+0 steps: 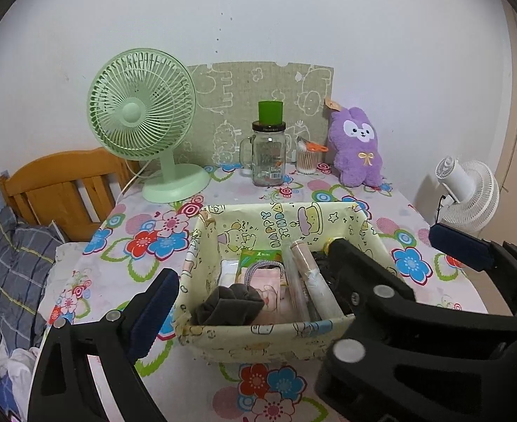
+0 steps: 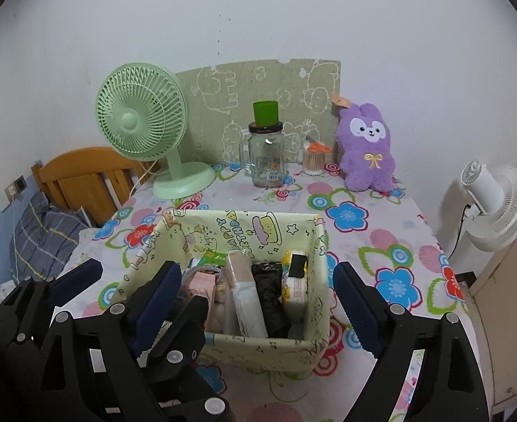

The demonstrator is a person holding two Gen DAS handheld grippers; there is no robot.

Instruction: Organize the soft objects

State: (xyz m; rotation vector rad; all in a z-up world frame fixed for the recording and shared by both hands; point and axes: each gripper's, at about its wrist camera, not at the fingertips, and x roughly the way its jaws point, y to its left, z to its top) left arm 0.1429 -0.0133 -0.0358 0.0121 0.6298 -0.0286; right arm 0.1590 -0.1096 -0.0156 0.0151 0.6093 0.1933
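Because the purple plush rabbit (image 2: 367, 147) sits upright at the far right of the surface (image 2: 381, 246), beyond the fabric storage box (image 2: 258, 348), the right gripper (image 2: 254, 302) looks nearer. The right gripper and the left gripper (image 1: 254, 274) both hang spread and empty, straddling the box.

Two hand-held grippers fill the lower part of both wrist views. The left gripper (image 1: 251, 274) and the right gripper (image 2: 258, 302) share one build: matte black plastic linkage arms with angular cut-outs, joined by round silver pivot bolts and small dark screws. Each finger ends in a dark navy, ribbed foam pad (image 1: 154, 311), long and rectangular. No cables, markings, sleeves or skin can be seen in either frame.
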